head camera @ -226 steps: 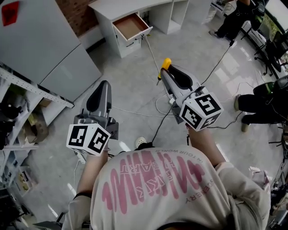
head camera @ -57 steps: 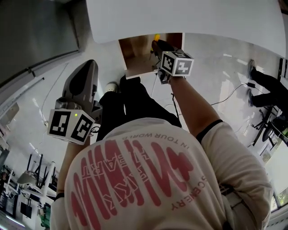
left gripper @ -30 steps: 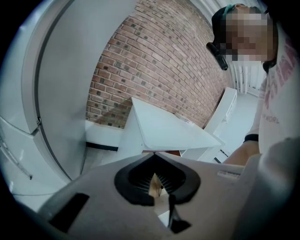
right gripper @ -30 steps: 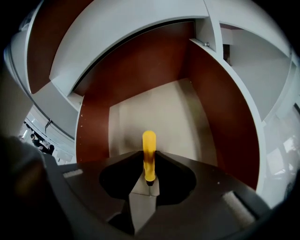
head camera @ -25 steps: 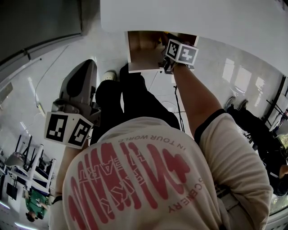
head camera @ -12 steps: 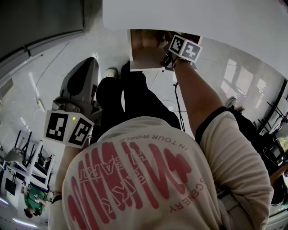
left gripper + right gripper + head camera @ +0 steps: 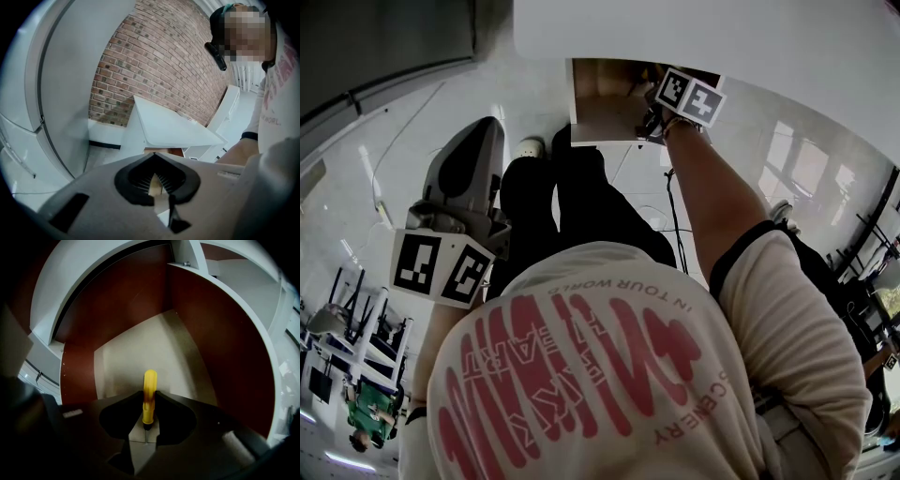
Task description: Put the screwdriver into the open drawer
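Now right tongs (image 7: 149, 395) pinch the screwdriver (image 7: 149, 379) over the drawer (image 7: 140, 345); left tongs (image 7: 154, 158) closed, empty.

White bench (image 7: 722, 37) across top of head view, plain top. Dark grey cabinet (image 7: 384, 33) in the upper left corner, with pale glossy floor (image 7: 412, 141) below it. White shirt with pink print (image 7: 609, 375) fills the lower centre. Black trousers (image 7: 581, 206) above it, and a white shoe (image 7: 528, 148) just left of them. Thin black cable (image 7: 676, 220) on the floor right of the trousers. Chairs (image 7: 356, 309) at the lower left edge, with a person in green (image 7: 370, 417) below them. Another person in dark clothes (image 7: 825, 272) at the right edge. In the left gripper view a brick wall (image 7: 159, 61) stands behind the bench, upper centre.
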### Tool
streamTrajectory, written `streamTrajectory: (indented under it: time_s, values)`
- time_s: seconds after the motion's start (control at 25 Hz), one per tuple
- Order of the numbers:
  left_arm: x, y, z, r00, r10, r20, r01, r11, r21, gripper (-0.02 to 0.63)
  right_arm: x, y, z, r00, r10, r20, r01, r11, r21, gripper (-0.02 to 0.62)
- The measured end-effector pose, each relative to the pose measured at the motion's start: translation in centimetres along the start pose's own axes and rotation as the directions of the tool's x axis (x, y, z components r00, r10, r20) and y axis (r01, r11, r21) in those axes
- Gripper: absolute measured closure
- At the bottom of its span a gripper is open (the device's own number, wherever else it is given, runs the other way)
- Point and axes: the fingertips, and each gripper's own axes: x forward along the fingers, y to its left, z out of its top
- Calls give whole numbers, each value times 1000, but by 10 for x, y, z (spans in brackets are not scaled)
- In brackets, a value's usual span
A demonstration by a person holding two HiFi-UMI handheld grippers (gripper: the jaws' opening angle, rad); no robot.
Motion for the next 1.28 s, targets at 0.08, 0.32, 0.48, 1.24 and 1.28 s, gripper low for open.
streamTrajectory:
  time_s: [0.08,0.32,0.48,1.24,1.28]
  values:
    - [-1,0,-1,1000,2,1,-2,1000,1,601,0,-2,-2,1000,2,-3,-2,1000,4,500]
    - [-1,-4,-2,1000,2,-3,-1,1000,7,601,-1,-7,-5,1000,-7,-26,7,1000,8,492]
    - [-2,-4,1,1000,3,-3,-3,1000,11,601,-2,-9,-9,999,-13,-37,14,1000,17,486]
    - [-1,3,-1,1000,13,-14,-13,999,34,601,6,-19,-15,997,-42,-71,45,999,29,451]
    - [-3,5,-1,1000,19,-11,-19,999,27,601,6,-18,-16,997,-42,-69,44,999,31,448]
